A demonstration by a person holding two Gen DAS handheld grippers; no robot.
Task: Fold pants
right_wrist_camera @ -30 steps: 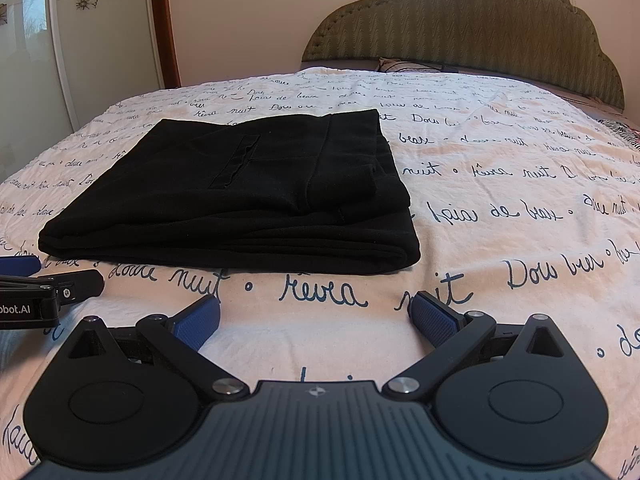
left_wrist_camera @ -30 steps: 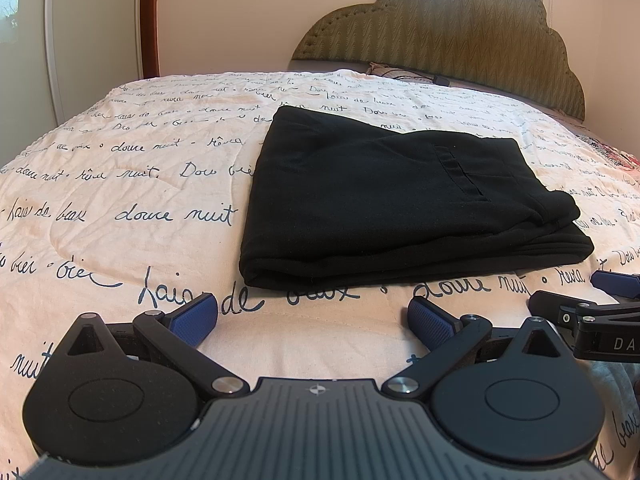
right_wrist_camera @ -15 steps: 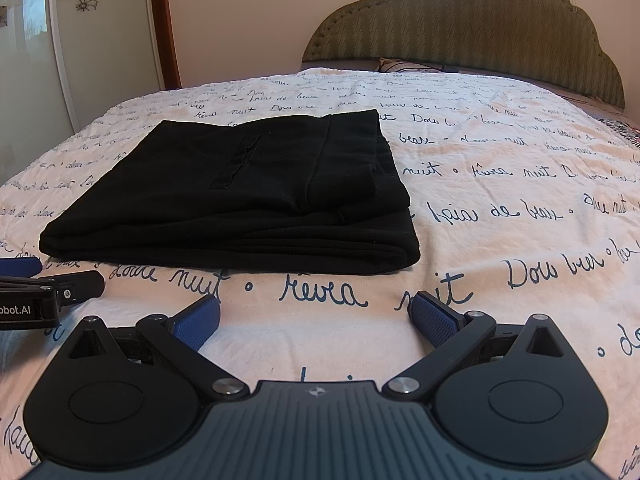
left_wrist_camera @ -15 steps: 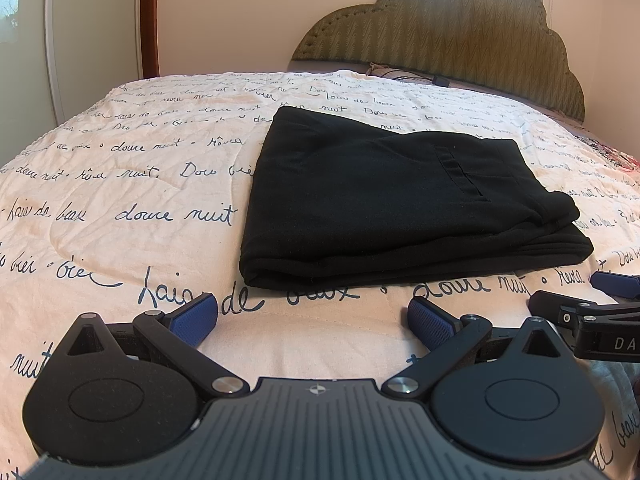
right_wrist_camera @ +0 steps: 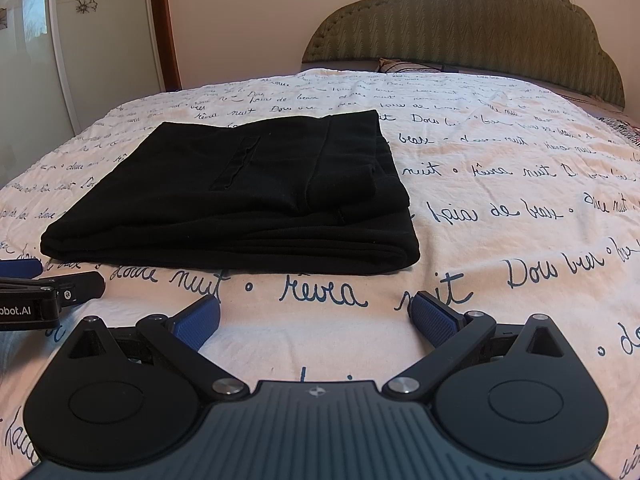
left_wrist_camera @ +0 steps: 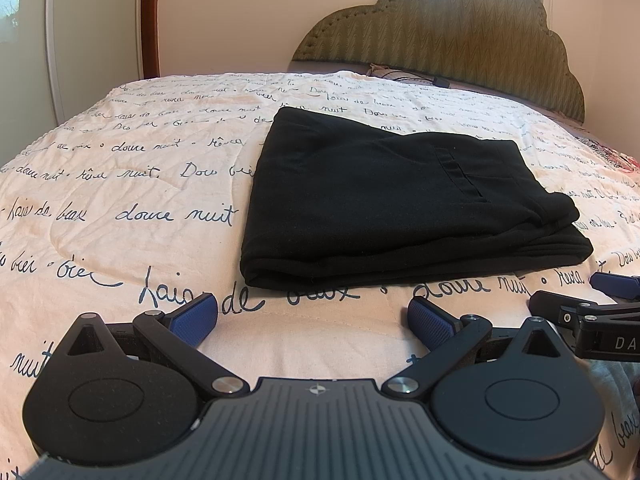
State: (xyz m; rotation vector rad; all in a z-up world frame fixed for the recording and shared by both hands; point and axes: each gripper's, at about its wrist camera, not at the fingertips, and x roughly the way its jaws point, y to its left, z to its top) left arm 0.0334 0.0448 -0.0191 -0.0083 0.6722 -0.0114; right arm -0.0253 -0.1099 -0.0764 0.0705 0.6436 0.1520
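The black pants (left_wrist_camera: 384,200) lie folded into a neat, flat rectangle on the bedspread (left_wrist_camera: 120,184), a pale cover with dark blue handwriting, well short of the green padded headboard (left_wrist_camera: 460,32). The left gripper (left_wrist_camera: 313,316) sits low just in front of the pants' near fold, jaws wide apart and holding nothing. The right gripper (right_wrist_camera: 314,316) is beside it, also short of the pants, jaws likewise spread and empty.
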